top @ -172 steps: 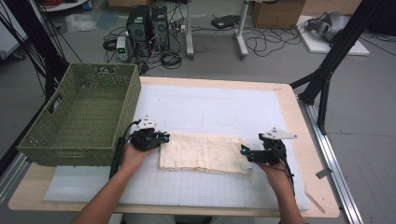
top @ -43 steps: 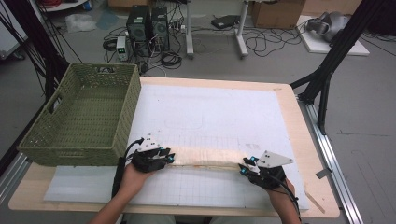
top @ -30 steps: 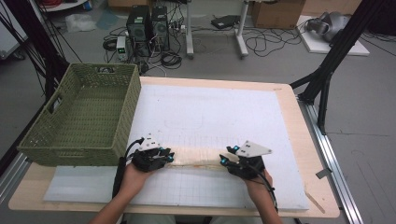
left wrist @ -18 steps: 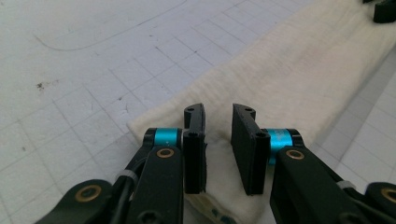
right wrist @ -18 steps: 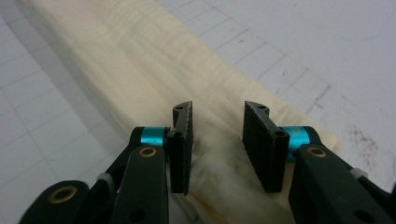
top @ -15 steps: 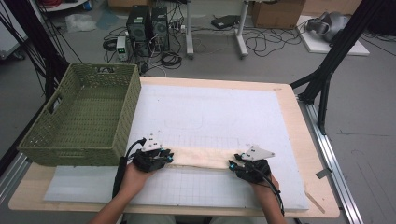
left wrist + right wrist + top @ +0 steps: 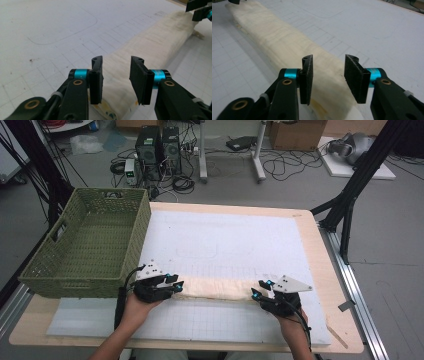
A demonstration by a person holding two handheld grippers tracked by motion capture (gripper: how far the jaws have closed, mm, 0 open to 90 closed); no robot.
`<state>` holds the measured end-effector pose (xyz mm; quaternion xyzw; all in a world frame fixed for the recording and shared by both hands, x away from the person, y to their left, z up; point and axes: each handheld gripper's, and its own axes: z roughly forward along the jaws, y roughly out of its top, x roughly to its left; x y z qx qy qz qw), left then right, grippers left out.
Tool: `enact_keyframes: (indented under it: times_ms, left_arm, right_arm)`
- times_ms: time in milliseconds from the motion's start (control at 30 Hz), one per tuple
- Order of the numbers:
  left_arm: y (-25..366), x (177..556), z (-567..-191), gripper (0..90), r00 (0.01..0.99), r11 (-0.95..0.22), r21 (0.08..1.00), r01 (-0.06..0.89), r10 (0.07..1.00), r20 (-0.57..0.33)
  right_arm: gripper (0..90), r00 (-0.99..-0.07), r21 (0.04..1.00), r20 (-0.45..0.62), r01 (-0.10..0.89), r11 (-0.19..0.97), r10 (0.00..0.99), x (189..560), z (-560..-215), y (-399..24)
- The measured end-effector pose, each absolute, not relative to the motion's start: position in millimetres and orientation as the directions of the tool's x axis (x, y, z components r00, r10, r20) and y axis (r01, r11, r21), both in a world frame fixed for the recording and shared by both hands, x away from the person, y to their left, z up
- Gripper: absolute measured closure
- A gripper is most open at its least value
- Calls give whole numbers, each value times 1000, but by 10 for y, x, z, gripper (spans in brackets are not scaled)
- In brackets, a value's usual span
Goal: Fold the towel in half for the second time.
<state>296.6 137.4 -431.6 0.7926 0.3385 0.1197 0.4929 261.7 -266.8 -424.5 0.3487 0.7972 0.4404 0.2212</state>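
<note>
A cream cloth [image 7: 215,290] lies folded into a long narrow strip across the near part of the white gridded mat [image 7: 225,235]. My left gripper [image 7: 177,285] is at the strip's left end. In the left gripper view the left gripper [image 7: 117,60] has just been opening; the cloth [image 7: 155,45] runs between and under its jaws, and the pads stand clear of it. My right gripper [image 7: 256,290] is at the strip's right end. In the right gripper view the right gripper [image 7: 329,58] is open over the cloth [image 7: 274,37], with a gap on both sides.
A green woven basket [image 7: 75,287] stands on the table's left side, close to my left hand. The wooden table edge [image 7: 345,340] runs just right of and below my right hand. Cables and computer cases lie on the floor beyond the table.
The cloth has gone from a wider folded rectangle to a narrow strip. The right gripper slid left along the strip, then back out to its right end. The left gripper stayed put.
</note>
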Motion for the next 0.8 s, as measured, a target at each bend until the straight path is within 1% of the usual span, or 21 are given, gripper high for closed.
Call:
enact_keyframes:
  times_ms: [67, 133, 233, 333, 500, 700, 767, 800]
  left_arm:
    - [1386, 2962, -4354, 694, 739, -316, 847, 428, 662, -126]
    - [1396, 2967, -4390, 728, 730, -333, 832, 444, 673, -120]
    - [1401, 2975, -4430, 751, 725, -362, 813, 455, 682, -102]
    - [1390, 2974, -4458, 765, 715, -374, 802, 466, 693, -92]
    - [1377, 2963, -4469, 783, 717, -397, 803, 445, 695, -53]
    - [1384, 2953, -4485, 782, 716, -390, 810, 438, 697, -51]
    - [1394, 2957, -4484, 767, 709, -376, 811, 448, 702, -66]
    - [1404, 2962, -4479, 737, 701, -365, 810, 459, 709, -78]
  right_arm:
    - [666, -660, 841, -52, 375, 390, 749, 2602, -4282, -2712]
    - [695, -663, 821, -53, 397, 411, 746, 2592, -4335, -2737]
    - [719, -665, 798, -57, 417, 435, 744, 2596, -4388, -2748]
    - [724, -665, 782, -47, 440, 442, 745, 2627, -4458, -2773]
    - [726, -662, 778, -36, 452, 437, 749, 2631, -4483, -2772]
    - [723, -661, 783, -28, 451, 428, 750, 2624, -4498, -2782]
    - [697, -656, 785, -27, 453, 422, 754, 2625, -4495, -2786]
    - [670, -655, 788, -22, 454, 416, 755, 2623, -4489, -2788]
